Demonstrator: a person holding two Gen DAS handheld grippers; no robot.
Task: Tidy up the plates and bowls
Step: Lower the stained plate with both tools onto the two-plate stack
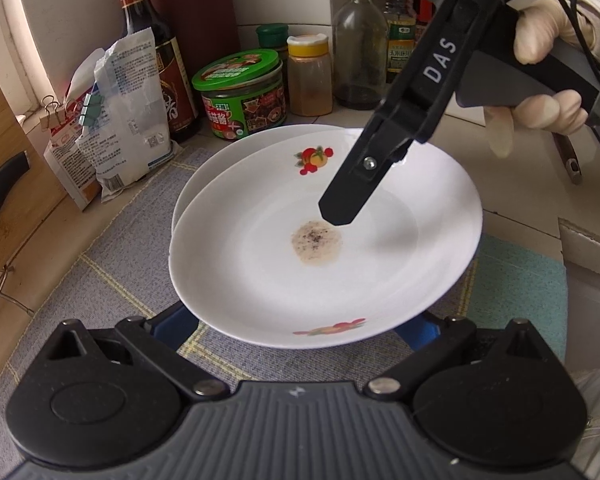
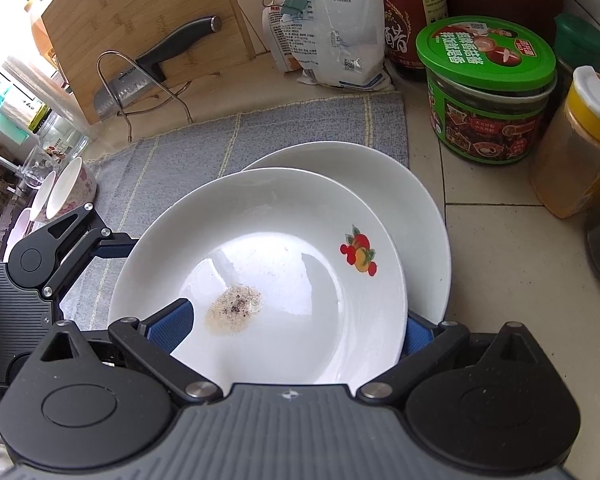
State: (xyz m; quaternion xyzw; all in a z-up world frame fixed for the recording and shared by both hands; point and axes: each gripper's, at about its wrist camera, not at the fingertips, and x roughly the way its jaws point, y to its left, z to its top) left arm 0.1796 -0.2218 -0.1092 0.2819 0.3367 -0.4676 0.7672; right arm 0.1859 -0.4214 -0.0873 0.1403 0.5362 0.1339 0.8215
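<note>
Plates sit one on the other on a grey-blue checked cloth mat (image 2: 204, 152) laid over the tiled counter. Uppermost is a white ceramic plate with fruit decals and a brownish speckled residue at its centre (image 1: 260, 272), shifted off-centre so that the rim of a plain white plate beneath it (image 2: 420, 208) shows along the far side.

In the right wrist view the right gripper (image 2: 296, 330) has its jaws clamped on the near rim of the upper plate: one blue-padded finger (image 2: 172, 326) lies inside the dish, the other passes behind the rim.

The left gripper (image 1: 300, 322) stands at the plate's near edge with its blue pads spread wide; they go under the rim, and whether they touch it cannot be told.

Behind the plates stand a green-lidded sauce jar (image 2: 488, 92), a yellow-capped spice bottle (image 2: 580, 144) and a dark soy sauce bottle (image 1: 156, 48).
</note>
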